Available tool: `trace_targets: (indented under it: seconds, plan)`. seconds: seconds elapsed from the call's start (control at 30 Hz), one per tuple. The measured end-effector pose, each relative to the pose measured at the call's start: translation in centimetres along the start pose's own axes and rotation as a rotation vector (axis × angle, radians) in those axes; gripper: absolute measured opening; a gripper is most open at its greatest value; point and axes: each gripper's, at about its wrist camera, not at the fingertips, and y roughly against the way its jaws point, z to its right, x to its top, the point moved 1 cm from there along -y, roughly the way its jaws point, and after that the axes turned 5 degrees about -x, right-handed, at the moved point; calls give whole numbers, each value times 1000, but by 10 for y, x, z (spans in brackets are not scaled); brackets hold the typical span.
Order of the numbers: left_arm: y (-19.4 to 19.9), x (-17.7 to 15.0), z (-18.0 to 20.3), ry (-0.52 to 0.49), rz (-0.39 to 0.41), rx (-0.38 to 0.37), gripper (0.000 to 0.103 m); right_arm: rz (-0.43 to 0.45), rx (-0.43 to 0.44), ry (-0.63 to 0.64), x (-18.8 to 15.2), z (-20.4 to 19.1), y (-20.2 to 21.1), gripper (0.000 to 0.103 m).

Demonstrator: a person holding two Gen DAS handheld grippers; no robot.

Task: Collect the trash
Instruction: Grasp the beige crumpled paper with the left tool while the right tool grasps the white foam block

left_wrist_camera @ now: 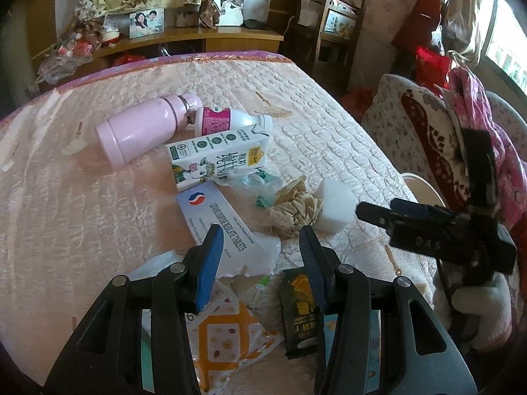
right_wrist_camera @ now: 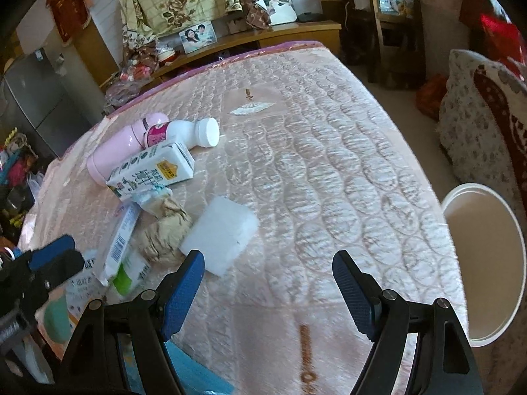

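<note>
Both claws hang released, gripping nothing. The left gripper (left_wrist_camera: pixel 260 247) hovers half-spread over the white tablet box (left_wrist_camera: pixel 224 230) and the litter. The right gripper (right_wrist_camera: pixel 268 273), wider, sits beside the white foam block (right_wrist_camera: pixel 220 237). The quilted pink bedspread (right_wrist_camera: pixel 329 171) is bare out to its edge beside the round white bin (right_wrist_camera: pixel 487 263).

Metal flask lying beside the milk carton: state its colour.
Pale pink metal flask; clearest in the left wrist view.
</note>
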Motion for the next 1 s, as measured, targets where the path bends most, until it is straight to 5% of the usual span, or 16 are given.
trace_targets:
  seconds: [0.43, 0.7, 1.0]
  plan:
    - [-1, -4, -9, 28, -11, -25, 46, -72, 57, -74, 20, -14, -32, 66]
    - [-5, -4, 0, 7, -20, -36, 46, -93, 165, -103, 21, -14, -40, 35]
    - [-24, 4, 17, -7, -48, -45, 46, -25, 96, -78, 19, 25, 0, 34]
